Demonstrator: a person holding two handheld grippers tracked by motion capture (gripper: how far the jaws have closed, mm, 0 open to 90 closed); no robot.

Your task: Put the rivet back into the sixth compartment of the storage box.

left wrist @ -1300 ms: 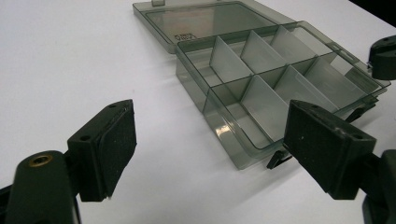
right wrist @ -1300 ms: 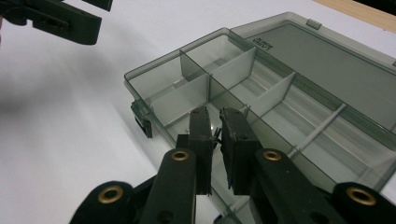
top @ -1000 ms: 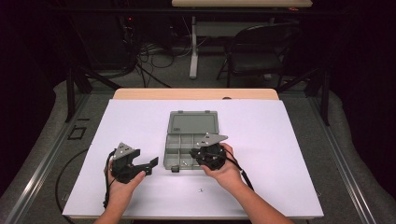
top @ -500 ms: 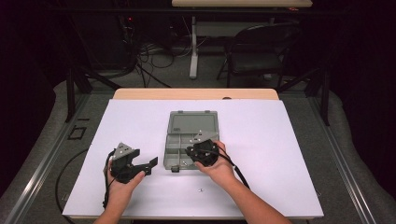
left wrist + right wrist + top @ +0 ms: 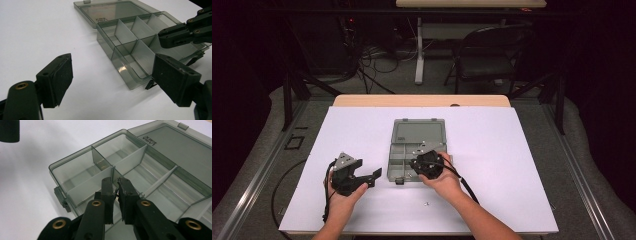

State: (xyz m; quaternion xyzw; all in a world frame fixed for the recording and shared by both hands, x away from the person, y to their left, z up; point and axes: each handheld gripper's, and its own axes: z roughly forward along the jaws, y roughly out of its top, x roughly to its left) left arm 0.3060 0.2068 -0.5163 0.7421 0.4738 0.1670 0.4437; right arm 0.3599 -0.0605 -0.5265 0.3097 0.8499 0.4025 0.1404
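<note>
Evidently the right claw [image 5: 115,185] pinches something tiny (unidentifiable) over the organizer box [image 5: 75,167] to drop it in; the left claw [image 5: 112,75] waits beside, gaping, empty.

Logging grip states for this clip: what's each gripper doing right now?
Left gripper: open, holding nothing, beside the organizer box.
Right gripper: nearly closed on something tiny over the box; what it is cannot be told.
</note>
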